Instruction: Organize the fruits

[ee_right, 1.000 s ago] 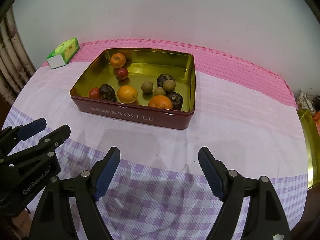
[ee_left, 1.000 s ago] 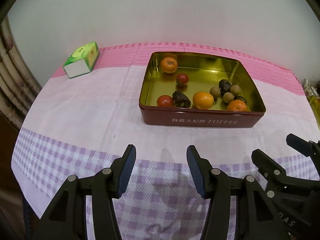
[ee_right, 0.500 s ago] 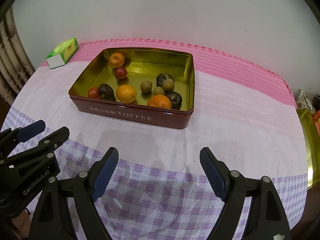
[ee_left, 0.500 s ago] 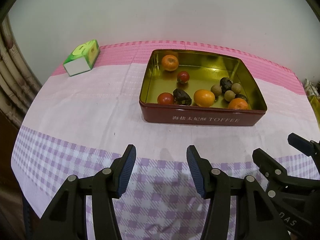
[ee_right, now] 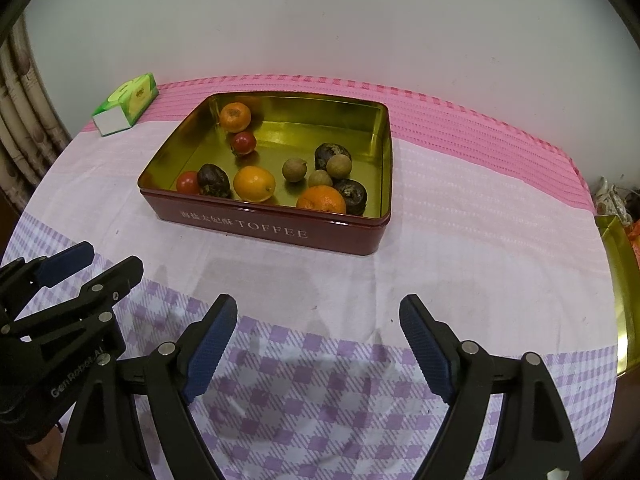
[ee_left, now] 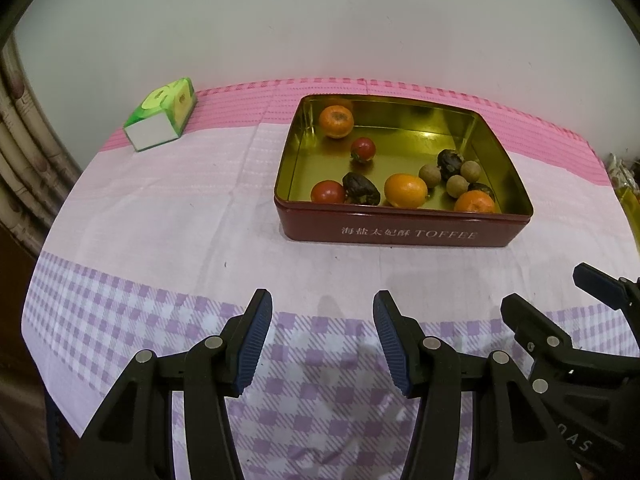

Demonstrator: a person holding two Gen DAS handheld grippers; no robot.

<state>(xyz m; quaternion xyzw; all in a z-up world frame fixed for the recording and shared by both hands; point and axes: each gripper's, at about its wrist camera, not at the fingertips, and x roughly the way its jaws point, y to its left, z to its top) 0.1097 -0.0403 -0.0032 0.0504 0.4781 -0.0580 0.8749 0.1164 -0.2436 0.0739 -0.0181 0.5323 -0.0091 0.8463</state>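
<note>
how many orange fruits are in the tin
3: one in the far left corner of the tin, one mid-front, one front right beside the dark fruit. None seem hidden.

Left gripper (ee_left: 322,336) jaws parted, nothing between; right gripper (ee_right: 318,346) beside it, jaws wider, both angled downward

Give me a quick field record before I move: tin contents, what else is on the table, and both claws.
tin: red TOFFEE tin, open, gold inside
oranges: three, one at the far corner
small red fruits: two
dark wrinkled fruits: three
tan round fruits: three
also on cloth: green box, far left
left claw: open, empty
right claw: open wider, empty
</note>
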